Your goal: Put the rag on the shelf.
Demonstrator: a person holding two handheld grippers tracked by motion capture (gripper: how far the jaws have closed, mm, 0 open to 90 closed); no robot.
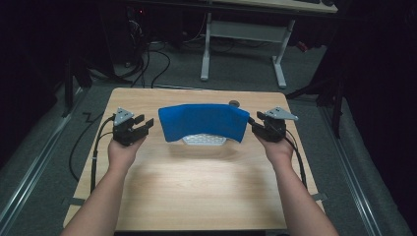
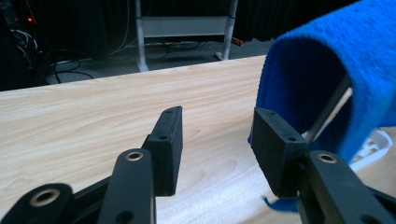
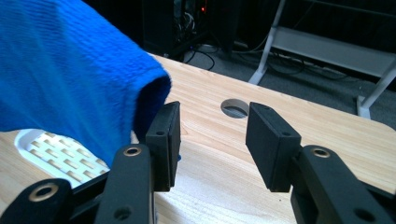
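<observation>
Overhead, a pale wooden table [image 1: 196,196] stands in darkness.

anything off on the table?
Nothing spilled or damaged. The blue towel is draped over a rod above the white slotted base, hanging level. Left gripper and right gripper sit open at its ends.

light: bright pool on the surface [image 1: 196,182], from above
surroundings: near black, floor dim
shadow: soft, under blue cloth [image 1: 204,121]
focus: high view soft; claw views sharp close, background blurred
</observation>
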